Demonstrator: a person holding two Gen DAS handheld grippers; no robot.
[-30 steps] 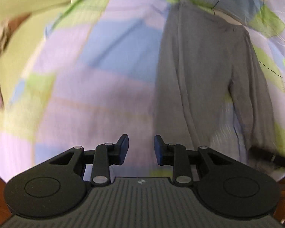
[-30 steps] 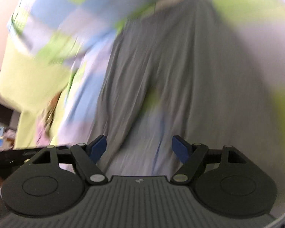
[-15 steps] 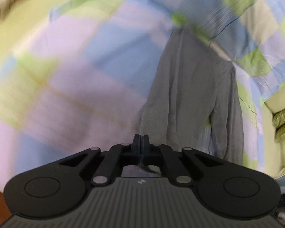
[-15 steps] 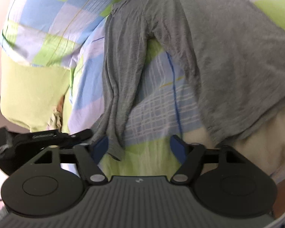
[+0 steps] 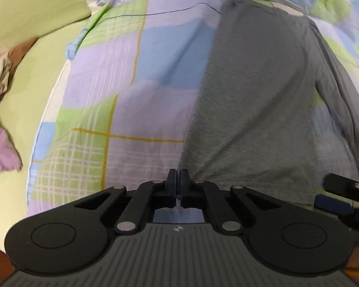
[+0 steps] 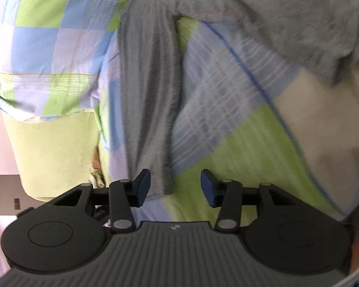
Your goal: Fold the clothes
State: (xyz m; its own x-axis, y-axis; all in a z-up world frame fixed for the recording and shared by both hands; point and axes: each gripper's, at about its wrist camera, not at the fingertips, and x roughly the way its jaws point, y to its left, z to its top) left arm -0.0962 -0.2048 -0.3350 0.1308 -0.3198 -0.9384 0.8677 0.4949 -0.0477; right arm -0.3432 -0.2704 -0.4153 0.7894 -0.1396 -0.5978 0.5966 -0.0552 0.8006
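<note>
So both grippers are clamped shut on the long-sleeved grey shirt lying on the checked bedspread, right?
Not both. The left gripper is shut on the long-sleeved grey shirt, but the right wrist view shows the right gripper open, its sleeve end lying between the fingers. The checked bedspread is right.

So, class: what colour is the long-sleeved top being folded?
Plain grey, no pattern. The long-sleeved top shows best in the left wrist view, lying on the checked bedsheet.
</note>
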